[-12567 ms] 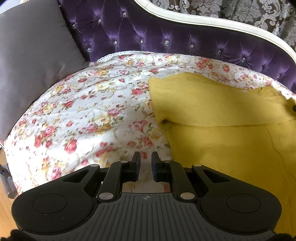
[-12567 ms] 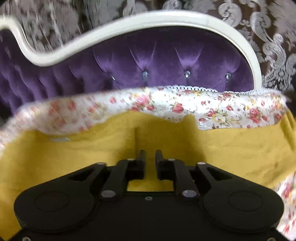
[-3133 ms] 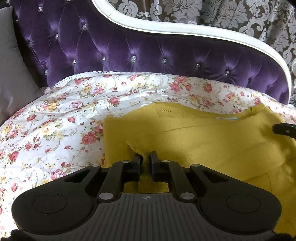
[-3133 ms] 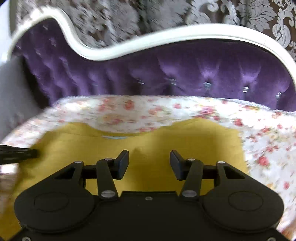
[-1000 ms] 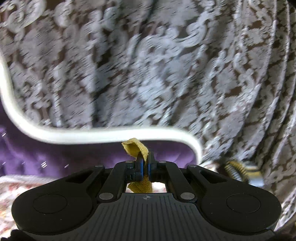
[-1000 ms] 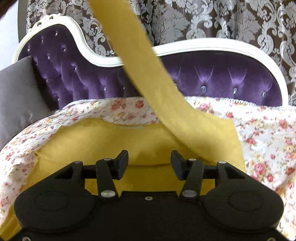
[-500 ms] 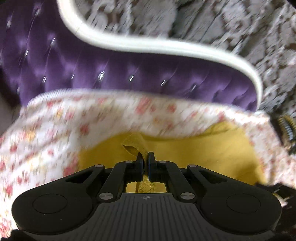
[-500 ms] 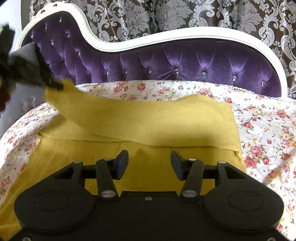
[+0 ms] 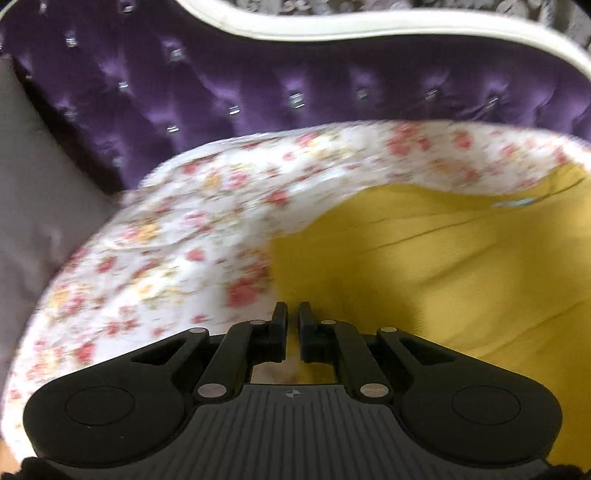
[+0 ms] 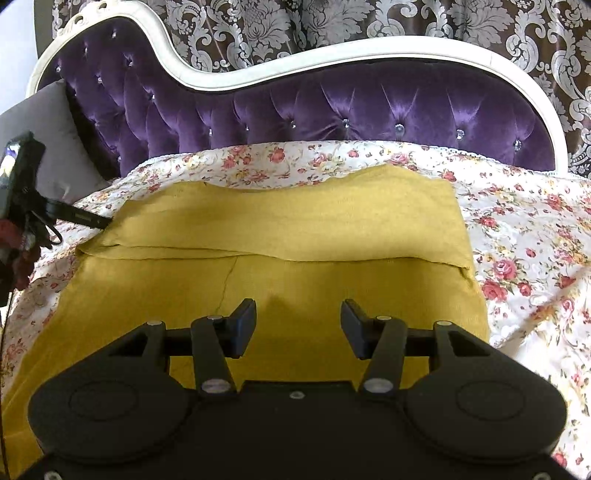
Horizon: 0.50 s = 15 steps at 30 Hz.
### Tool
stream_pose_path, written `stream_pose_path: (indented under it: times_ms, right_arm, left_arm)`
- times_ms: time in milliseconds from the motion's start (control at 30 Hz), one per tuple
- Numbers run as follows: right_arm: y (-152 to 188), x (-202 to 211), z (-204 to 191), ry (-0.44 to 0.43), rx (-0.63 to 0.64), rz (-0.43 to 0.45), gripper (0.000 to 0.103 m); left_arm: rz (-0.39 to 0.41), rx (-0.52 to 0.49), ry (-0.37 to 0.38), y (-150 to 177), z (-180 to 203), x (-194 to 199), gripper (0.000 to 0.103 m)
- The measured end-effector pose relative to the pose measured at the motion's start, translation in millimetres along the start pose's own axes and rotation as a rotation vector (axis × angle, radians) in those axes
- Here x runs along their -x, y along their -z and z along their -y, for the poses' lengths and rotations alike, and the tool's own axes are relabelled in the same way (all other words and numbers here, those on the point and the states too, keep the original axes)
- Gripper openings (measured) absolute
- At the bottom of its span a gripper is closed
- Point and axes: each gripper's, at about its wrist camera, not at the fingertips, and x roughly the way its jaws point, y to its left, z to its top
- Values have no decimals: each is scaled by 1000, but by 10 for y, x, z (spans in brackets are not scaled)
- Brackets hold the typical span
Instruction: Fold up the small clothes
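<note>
Left wrist view, what changed: a second ago I had the sleeve end of the yellow sweater point(image 9: 443, 266) pinched and lifted high against the curtain; now my left gripper point(image 9: 292, 325) is down low at the sweater's left edge.
Left wrist view, tongs: the jaws stand almost closed with a thin slit between them, and I see no cloth in that slit. I judge the sleeve let go.
Left wrist view, sweater: it lies on the flowered bedspread point(image 9: 166, 251), filling the right half of the view, with a small pale label near its far edge.
Left wrist view, blur: the picture is smeared, so the fine folds are hard to read.
Right wrist view, what changed: the sleeve that hung as a strip across the view now lies flat as a band across the sweater's point(image 10: 295, 229) upper part, running from the right side to the left.
Right wrist view, tongs: my right gripper point(image 10: 298, 325) hangs over the near part of the sweater, jaws apart, holding nothing.
Right wrist view, left gripper: its tip point(image 10: 85, 218) touches the left end of the folded band.
Meaning for the task: one sleeve fold looks done; the body is yet to be folded.
Surroundings: a purple tufted headboard point(image 10: 332, 107), a grey pillow point(image 10: 55, 147) at left, a patterned curtain point(image 10: 369, 18) behind.
In the way: nothing lies on the sweater; the left gripper is on the band's left end.
</note>
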Motion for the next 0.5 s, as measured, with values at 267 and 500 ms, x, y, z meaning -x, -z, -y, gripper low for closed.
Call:
stream_pose_path:
  times_ms: [267, 500]
  right_arm:
    - [3, 162, 38, -9, -31, 17, 65]
    - [145, 486, 77, -3, -38, 21, 77]
  left_arm:
    - [34, 165, 96, 226, -208, 474, 9]
    - [57, 181, 222, 605, -45, 1088, 37]
